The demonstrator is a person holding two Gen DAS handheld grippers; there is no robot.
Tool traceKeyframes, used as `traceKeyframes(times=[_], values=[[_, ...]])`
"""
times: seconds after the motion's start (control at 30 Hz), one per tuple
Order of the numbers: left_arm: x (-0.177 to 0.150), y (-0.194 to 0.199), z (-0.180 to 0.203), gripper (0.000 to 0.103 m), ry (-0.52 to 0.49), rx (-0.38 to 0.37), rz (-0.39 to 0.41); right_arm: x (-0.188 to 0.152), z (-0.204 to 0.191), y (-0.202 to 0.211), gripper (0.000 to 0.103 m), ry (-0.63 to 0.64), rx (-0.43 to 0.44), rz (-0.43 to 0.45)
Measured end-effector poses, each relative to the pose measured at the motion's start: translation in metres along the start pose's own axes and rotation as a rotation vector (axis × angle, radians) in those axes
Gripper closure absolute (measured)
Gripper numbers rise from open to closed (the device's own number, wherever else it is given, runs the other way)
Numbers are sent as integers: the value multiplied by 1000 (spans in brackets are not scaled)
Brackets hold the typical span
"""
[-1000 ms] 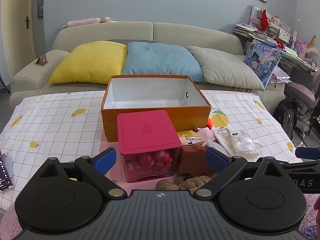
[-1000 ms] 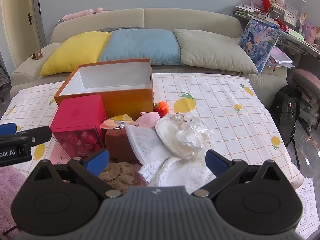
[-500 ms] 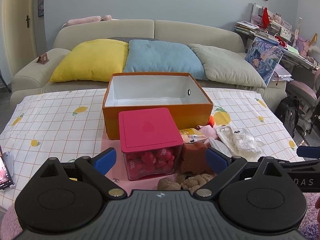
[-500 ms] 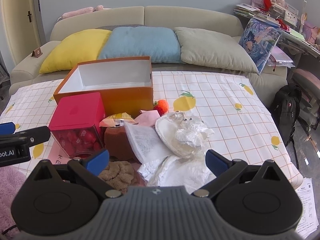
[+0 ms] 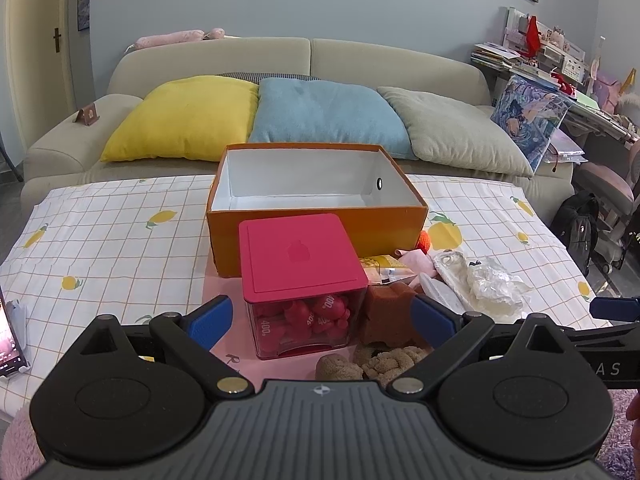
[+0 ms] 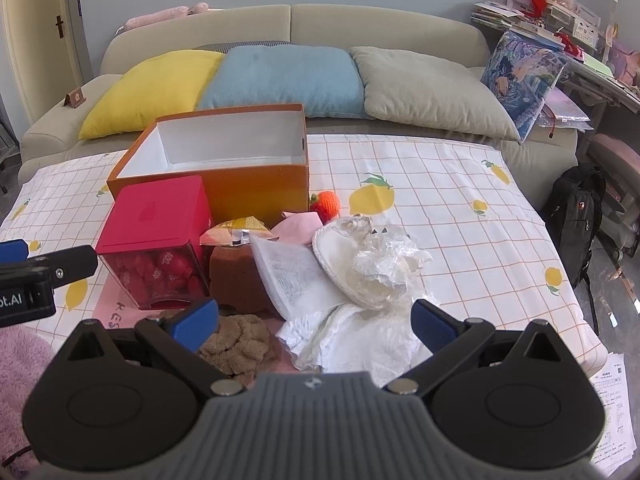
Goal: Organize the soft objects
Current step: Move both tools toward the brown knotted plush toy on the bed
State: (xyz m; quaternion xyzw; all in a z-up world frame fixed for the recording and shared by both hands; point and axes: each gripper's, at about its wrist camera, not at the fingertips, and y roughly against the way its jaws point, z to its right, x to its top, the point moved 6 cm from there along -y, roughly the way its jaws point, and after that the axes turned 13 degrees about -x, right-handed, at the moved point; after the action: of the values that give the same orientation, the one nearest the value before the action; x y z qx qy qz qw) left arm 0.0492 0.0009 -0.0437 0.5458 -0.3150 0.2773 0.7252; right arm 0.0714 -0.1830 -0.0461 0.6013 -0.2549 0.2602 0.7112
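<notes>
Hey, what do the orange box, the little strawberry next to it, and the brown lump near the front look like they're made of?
Orange box: likely cardboard, matte orange outside, white inside, with crisp folded edges.
Strawberry: probably crocheted yarn; fuzzy, stitched-looking orange-red surface with a green top.
Brown lump: seemingly plush or knitted fabric, nubby and matte.

- A home living room: a beige sofa [image 5: 308, 64] stands against a plain grey-blue wall [image 5: 280, 0].
- Yellow [image 5: 184, 116], blue [image 5: 328, 114] and grey-green [image 5: 452, 132] cushions line the sofa's seat.
- A table in front wears a lemon-print checked tablecloth [image 5: 104, 240].
- At right, a cluttered desk [image 6: 560, 40] with papers and trinkets, and a black backpack [image 6: 576, 216] on the floor.
</notes>
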Motion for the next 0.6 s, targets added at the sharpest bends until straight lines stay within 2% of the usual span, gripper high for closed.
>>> traceKeyframes(times=[0.6], values=[[0,1,-2,0,5,2,-1,-3,-5,-2,3,15,5,-17]])
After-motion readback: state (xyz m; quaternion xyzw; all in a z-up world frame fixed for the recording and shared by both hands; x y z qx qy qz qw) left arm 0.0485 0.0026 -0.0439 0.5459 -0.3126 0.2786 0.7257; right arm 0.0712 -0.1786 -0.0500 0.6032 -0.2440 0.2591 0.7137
